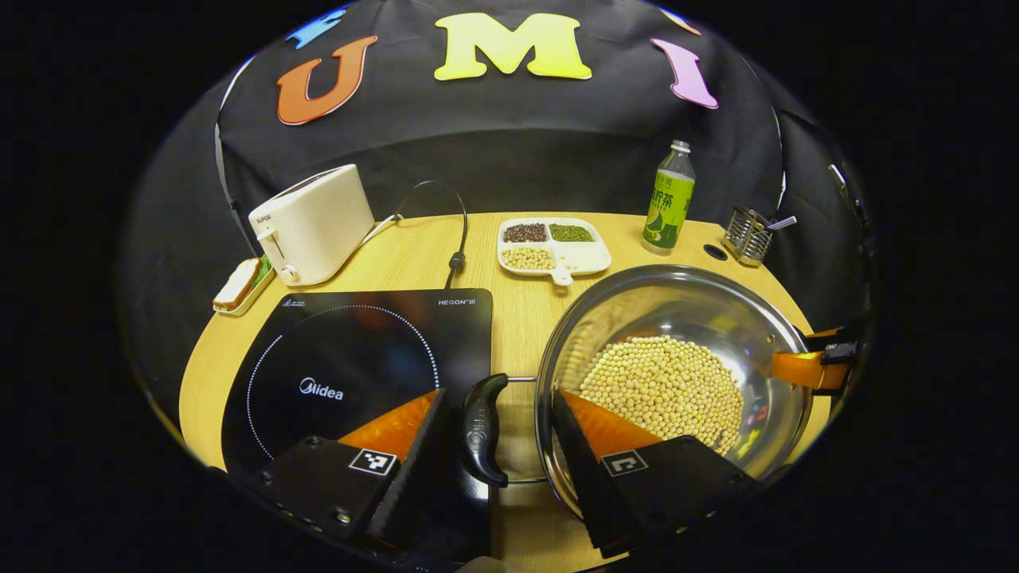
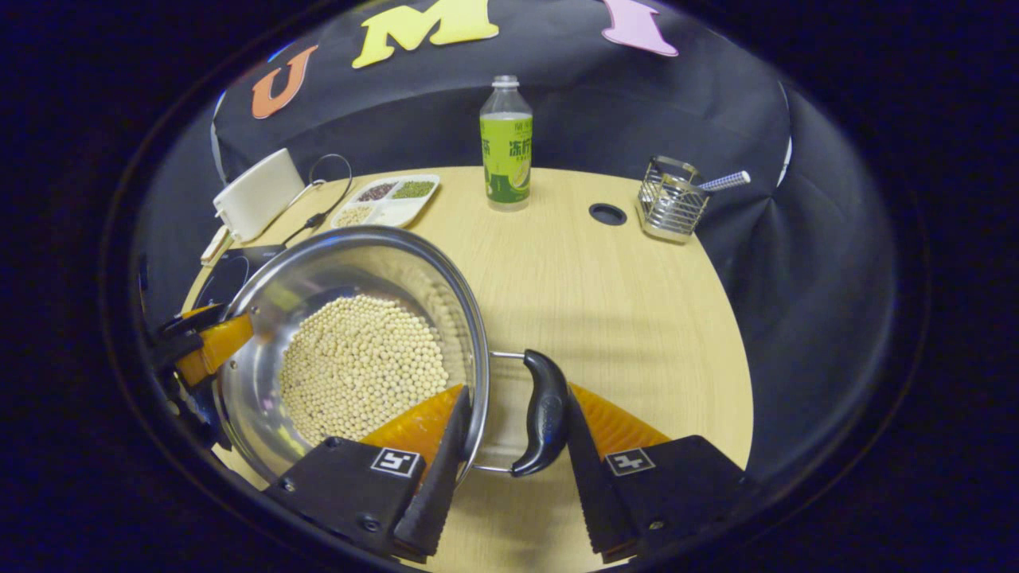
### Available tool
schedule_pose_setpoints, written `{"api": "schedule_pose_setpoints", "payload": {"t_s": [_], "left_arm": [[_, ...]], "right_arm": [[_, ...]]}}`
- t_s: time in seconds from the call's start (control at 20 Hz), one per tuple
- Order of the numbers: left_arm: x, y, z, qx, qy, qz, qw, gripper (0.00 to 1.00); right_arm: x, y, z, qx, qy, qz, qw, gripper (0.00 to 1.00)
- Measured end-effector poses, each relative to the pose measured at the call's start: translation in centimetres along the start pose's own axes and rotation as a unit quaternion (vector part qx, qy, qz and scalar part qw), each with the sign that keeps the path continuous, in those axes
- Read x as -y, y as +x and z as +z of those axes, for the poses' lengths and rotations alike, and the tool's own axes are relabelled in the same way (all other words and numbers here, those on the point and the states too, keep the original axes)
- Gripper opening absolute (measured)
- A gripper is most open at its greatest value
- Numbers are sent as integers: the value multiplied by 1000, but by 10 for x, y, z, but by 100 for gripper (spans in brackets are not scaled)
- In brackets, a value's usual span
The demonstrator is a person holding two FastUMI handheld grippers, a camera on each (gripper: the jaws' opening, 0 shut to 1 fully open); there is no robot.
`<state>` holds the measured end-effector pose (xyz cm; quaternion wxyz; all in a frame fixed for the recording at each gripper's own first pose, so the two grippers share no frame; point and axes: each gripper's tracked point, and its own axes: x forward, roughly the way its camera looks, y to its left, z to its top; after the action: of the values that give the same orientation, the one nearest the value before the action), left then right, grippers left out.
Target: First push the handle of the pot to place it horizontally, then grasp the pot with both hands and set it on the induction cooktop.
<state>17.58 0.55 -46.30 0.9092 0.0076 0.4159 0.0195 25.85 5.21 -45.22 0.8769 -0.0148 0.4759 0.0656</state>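
A steel pot [image 1: 677, 302] with soybeans [image 1: 665, 390] in it stands on the round wooden table, just right of the black induction cooktop [image 1: 342, 358]. In the left gripper view my left gripper [image 1: 499, 394] straddles the pot's near black handle [image 1: 484, 430]. One finger is outside the handle and one is inside the rim, with a small gap showing. In the right gripper view my right gripper [image 2: 516, 390] spans the opposite handle [image 2: 545, 410]. There one finger touches the handle and the other lies against the inner wall. Across the pot, each view shows the other gripper at the far rim.
At the back stand a white toaster [image 1: 314, 223] with its cord, a divided dish of beans [image 1: 553, 247], a green bottle [image 1: 669, 199] and a wire holder [image 1: 748, 235]. A small tray with bread [image 1: 239, 285] sits at the left edge. The table edge curves close behind both handles.
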Motion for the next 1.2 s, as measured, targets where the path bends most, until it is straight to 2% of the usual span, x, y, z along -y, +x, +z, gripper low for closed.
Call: {"api": "schedule_pose_setpoints", "payload": {"t_s": [0.25, 0.3, 0.5, 0.75, 1.2], "left_arm": [[1, 1, 1, -11, -10, 10, 1000, 66], [2, -3, 0, -13, -9, 7, 1000, 66], [-1, -4, -1, -38, -21, -7, 999, 58], [1, -19, -5, -44, -16, -14, 999, 58], [-16, -44, 8, -23, -18, -11, 1000, 58]], "right_arm": [[-2, 1, -1, -10, 9, 5, 1000, 68], [-2, 1, -2, -10, 9, 4, 1000, 68], [-6, -4, -9, -15, 25, 5, 1000, 61], [-7, -26, -18, -12, 18, 0, 1000, 59], [-21, -56, -9, 6, 14, -1, 1000, 59]]}}
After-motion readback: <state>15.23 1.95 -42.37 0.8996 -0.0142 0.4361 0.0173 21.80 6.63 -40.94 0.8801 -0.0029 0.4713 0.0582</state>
